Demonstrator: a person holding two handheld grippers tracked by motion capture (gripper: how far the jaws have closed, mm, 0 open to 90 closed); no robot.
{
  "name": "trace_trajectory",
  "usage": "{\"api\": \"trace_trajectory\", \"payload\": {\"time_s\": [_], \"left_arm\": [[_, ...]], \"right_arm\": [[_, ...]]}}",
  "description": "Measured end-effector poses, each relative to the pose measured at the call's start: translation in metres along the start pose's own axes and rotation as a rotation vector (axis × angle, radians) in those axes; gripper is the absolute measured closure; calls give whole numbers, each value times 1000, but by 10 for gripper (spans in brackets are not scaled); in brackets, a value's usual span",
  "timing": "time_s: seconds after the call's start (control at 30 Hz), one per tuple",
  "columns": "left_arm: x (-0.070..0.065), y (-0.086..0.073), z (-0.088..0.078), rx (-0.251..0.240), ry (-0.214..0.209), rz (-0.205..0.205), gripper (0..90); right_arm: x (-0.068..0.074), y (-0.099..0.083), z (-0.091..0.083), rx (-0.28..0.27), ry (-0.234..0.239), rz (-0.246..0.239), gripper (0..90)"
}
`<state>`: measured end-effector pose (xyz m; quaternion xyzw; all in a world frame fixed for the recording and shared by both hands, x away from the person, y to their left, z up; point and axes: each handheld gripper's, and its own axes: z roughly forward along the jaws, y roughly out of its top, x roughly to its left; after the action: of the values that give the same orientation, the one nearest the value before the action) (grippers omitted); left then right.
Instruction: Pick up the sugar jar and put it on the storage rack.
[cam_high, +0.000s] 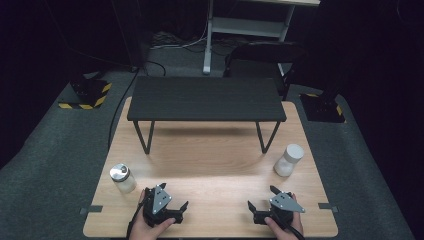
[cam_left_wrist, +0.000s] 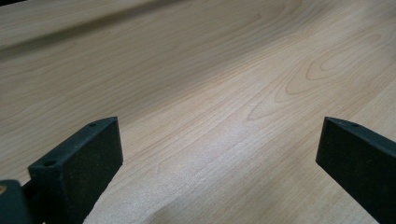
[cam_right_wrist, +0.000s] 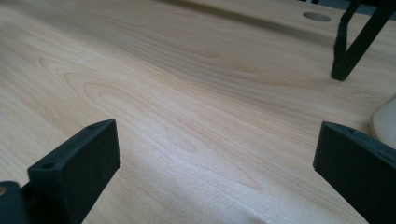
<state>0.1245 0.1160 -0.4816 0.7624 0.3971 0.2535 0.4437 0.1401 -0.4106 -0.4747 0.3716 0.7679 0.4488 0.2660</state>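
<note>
High view – two jars, metal-lidded jar (cam_high: 122, 178), white jar (cam_high: 288, 160), left gripper (cam_high: 169, 198) and right gripper (cam_high: 261, 199) both gaping, empty.

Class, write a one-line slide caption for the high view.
Two open grippers, left gripper and right gripper, rest near a silver-lidded jar and white bottle before a black shelf.

free: bare wood between left gripper (cam_high: 170, 207) and right gripper (cam_high: 264, 210), on to the middle | obstacles: black shelf (cam_high: 206, 98) across the far half, jar (cam_high: 123, 178) left, white bottle (cam_high: 289, 160) right
</note>
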Motion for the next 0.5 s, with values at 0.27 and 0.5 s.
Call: {"api": "trace_trajectory", "payload": {"time_s": [0.27,0.5], "left_arm": [[1,-3,-1,-15,-4,-12,6],[5,-6,-3,-28,-19,-37,6]], "right_arm": [[-4,-1,0,-3,7,28,1],[-2,-4,-3,-20,2,23,1]]}}
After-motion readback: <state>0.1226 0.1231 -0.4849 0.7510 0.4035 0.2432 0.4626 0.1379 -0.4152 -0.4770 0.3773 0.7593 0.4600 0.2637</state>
